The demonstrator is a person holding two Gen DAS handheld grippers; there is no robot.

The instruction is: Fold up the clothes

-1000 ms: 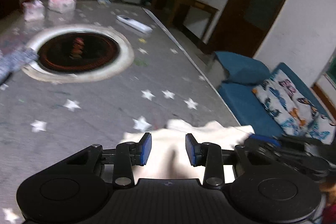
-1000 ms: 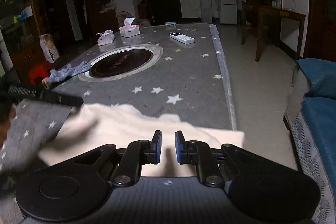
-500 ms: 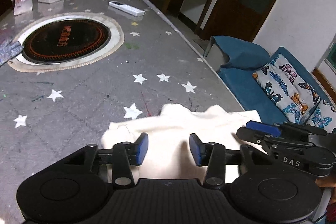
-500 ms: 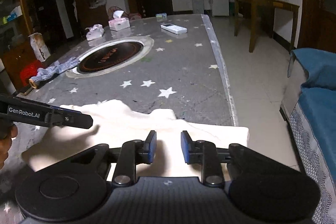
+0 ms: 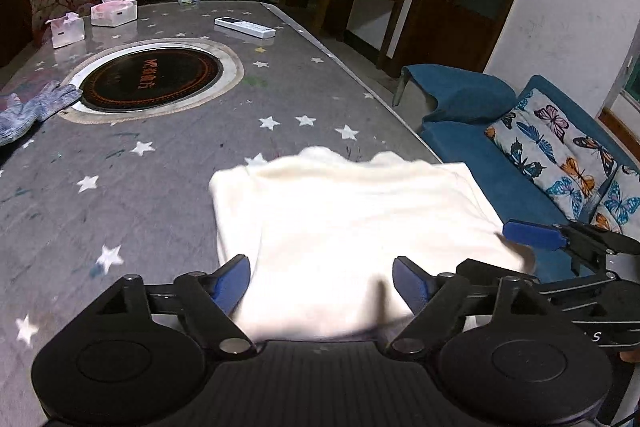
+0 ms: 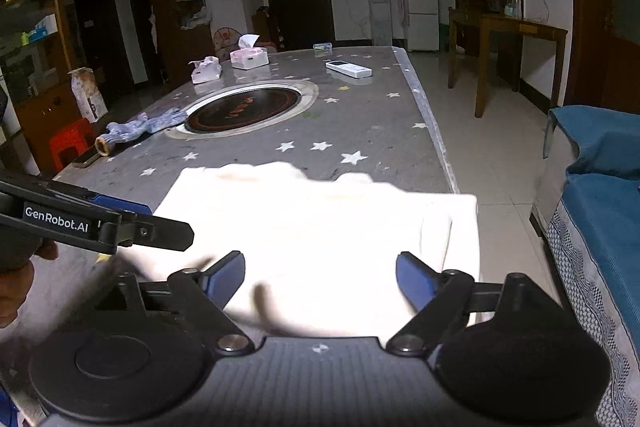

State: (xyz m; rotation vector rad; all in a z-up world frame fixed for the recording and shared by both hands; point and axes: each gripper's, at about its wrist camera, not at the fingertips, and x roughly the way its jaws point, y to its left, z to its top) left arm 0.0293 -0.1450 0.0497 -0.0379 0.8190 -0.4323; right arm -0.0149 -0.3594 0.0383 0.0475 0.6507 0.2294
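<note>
Lying folded at the desk's (image 5: 168, 211) near corner, the shirt (image 5: 352, 227) stretches crosswise under both grippers, left (image 5: 321, 281) and right (image 6: 320, 277); each one's fingers are opening, released, equally near it.

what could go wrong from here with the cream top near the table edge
The folded cream garment lies at the table's corner, one side reaching past the edge, so it may slide off. Both left gripper and right gripper jaws are opening just above the cloth, and a pad may snag it and undo the fold.
</note>
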